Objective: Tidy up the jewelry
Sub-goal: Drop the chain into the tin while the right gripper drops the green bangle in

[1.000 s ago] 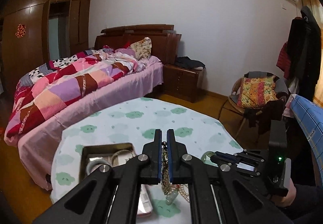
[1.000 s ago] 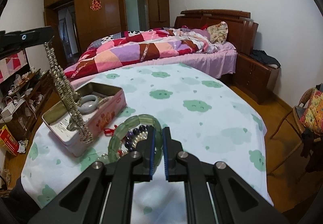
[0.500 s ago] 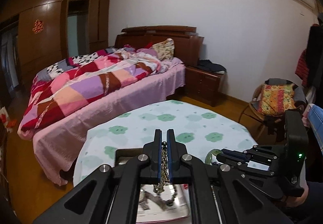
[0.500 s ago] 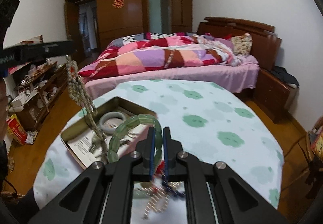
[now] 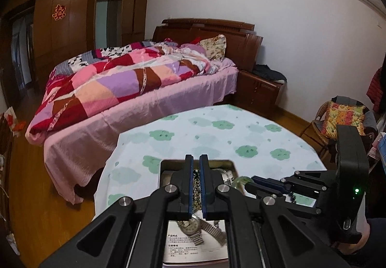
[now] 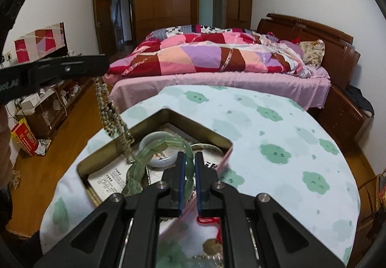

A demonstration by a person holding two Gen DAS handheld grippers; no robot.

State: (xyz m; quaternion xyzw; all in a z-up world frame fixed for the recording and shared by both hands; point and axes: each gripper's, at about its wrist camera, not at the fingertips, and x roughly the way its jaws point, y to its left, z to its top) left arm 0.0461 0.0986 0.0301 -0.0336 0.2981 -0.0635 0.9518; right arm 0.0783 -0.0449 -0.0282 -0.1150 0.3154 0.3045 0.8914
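An open metal tin (image 6: 95,158) sits on the round table; inside it lie a leaflet, a pale bangle (image 6: 158,139) and a wristwatch (image 5: 193,224). My left gripper (image 5: 196,164) is shut on a bead necklace (image 5: 196,187). In the right wrist view that necklace (image 6: 113,120) hangs from the left gripper (image 6: 100,66) down into the tin's left side. My right gripper (image 6: 189,159) is shut on a green stone bracelet (image 6: 144,159), held above the tin's near right part. The left wrist view shows the right gripper (image 5: 249,185) with a bit of the bracelet (image 5: 240,180).
A red cord (image 6: 207,221) and more jewelry lie on the cloud-print tablecloth (image 6: 277,147) under my right gripper. Beyond the table stands a bed (image 5: 135,79) with a nightstand (image 5: 258,89). A chair with a cushion (image 5: 342,120) is at the right.
Both grippers have moved left over the tin. The bracelet has come off the tablecloth and now hangs above the tin. The necklace has sunk with its end inside the tin.
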